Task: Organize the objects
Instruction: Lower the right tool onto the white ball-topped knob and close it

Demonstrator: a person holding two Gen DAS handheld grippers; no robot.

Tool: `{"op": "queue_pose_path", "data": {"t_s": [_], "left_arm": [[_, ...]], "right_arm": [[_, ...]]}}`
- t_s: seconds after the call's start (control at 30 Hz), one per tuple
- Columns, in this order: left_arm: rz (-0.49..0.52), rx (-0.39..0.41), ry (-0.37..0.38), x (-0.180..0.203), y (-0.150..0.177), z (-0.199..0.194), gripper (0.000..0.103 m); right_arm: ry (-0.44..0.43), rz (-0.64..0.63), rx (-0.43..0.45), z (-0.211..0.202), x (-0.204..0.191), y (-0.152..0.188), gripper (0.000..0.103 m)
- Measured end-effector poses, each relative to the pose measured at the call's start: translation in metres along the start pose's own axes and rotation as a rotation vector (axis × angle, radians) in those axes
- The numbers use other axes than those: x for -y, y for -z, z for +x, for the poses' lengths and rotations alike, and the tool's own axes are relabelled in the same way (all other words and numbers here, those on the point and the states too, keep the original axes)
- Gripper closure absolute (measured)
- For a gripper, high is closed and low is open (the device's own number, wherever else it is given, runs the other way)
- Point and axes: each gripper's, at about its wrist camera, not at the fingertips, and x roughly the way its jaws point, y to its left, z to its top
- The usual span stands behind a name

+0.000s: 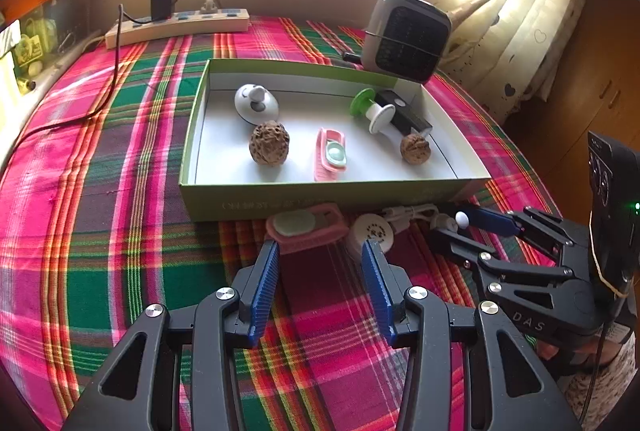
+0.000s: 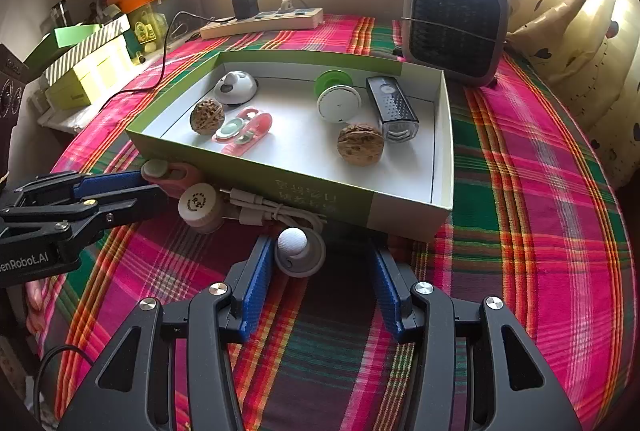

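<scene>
- Two grippers are hovering over the plaid tablecloth (image 1: 100,231), both reaching toward the near wall of a shallow green box (image 1: 280,197).
- Left gripper (image 1: 320,255) is sitting released, its blue fingers spread wide and gripping nothing; just past its tips a pink case (image 1: 308,227) is lying on the cloth against the box, and a round white cap (image 1: 370,231) is resting beside its right finger.
- A bundled white cable (image 2: 276,211) is lying between that cap and the box wall.
- Right gripper (image 2: 320,263) is also hanging released, jaws apart; a small white ball on a grey round base (image 2: 298,251) is sitting right beside its left finger, whether touching I cannot tell.
- Inside the box, left to right, are lying a white dome toy (image 1: 256,103), a big walnut (image 1: 269,143), a second pink case (image 1: 330,159), a green-and-white spool (image 1: 370,109), a black gadget (image 2: 392,111) and a smaller walnut (image 1: 415,149).
- Behind the box a power strip (image 1: 180,27) is lying at the left and a grey fan heater (image 1: 408,35) is standing at the right.
</scene>
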Motion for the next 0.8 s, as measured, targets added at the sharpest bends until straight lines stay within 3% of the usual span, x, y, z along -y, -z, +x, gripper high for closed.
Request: {"op": "queue_pose_path", "data": {"t_s": [0.23,0.37,0.57,0.8], "left_arm": [[0.017,-0.009,0.012,0.005,0.005,0.0,0.062],[0.005,0.02,-0.036,-0.003,0.002,-0.004,0.062],[-0.009,0.036,-0.048,-0.011,-0.005,-0.004,0.062],[0.013,0.035,-0.045,-0.007,-0.012,0.001,0.062]], "right_arm": [[0.005,-0.006,0.003,0.0,-0.001,0.0,0.054],[0.017,-0.013,0.012,-0.003,-0.001,0.0,0.054],[0.013,-0.017,0.016,-0.003,-0.001,0.0,0.054],[0.006,-0.039,0.016,-0.004,-0.004,0.001,0.064]]}}
